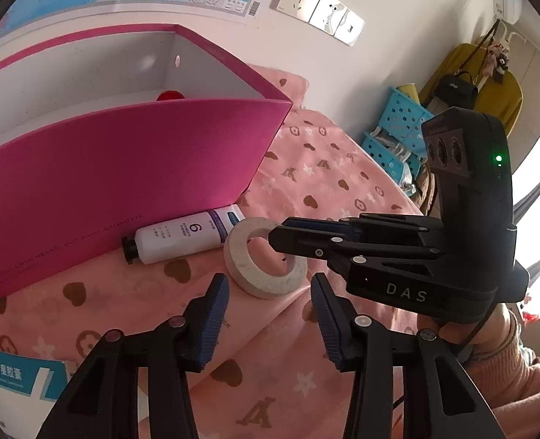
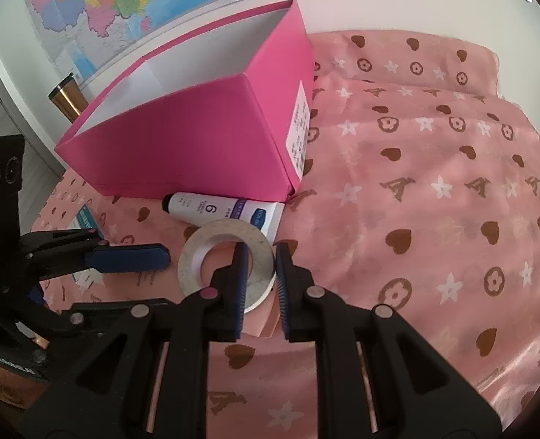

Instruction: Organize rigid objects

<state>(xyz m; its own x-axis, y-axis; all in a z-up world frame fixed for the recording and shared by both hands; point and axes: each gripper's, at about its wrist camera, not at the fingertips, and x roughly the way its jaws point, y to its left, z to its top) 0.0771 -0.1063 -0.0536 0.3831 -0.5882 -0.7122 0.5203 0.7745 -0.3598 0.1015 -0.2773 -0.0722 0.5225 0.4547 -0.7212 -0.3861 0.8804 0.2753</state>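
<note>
1. Nearest: right gripper (image 2: 260, 256) straddling the rim of one tape roll (image 2: 226, 259), one finger inside the hole, one outside, gap narrow, not clearly clamped; housing lettered "DAS".
2. Left of the tape roll: left gripper (image 1: 270, 285), spread wide, holding nothing.
3. Just behind the tape roll: one white tube (image 2: 215, 212) lying flat, marked "6".
4. Behind the tube, touching it: one open pink box (image 2: 182, 139), white label on its end, print unreadable.
</note>
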